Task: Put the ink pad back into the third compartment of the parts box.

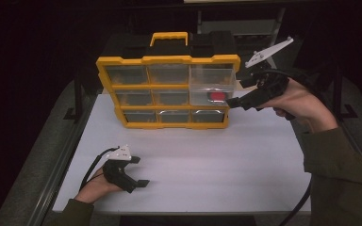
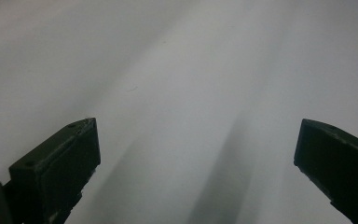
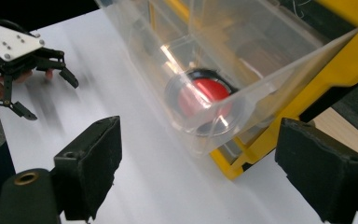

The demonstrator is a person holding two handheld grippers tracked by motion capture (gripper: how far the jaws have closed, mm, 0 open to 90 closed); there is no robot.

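A yellow organizer case [image 1: 168,92] stands upright at the far side of the white table [image 1: 217,160]. Its upper right clear drawer [image 1: 212,84] is pulled partway out and contains a red disc [image 3: 205,95]. The right gripper [image 1: 238,101] hangs just beside this drawer, jaws wide and empty. The left gripper [image 1: 141,172] rests on the near left table area, jaws wide and empty.

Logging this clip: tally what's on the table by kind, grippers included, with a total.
Organizer: 1
Clear drawer, pulled out: 1
Red disc in that drawer: 1
Grippers: 2, left gripper and right gripper, both open
Total: 5
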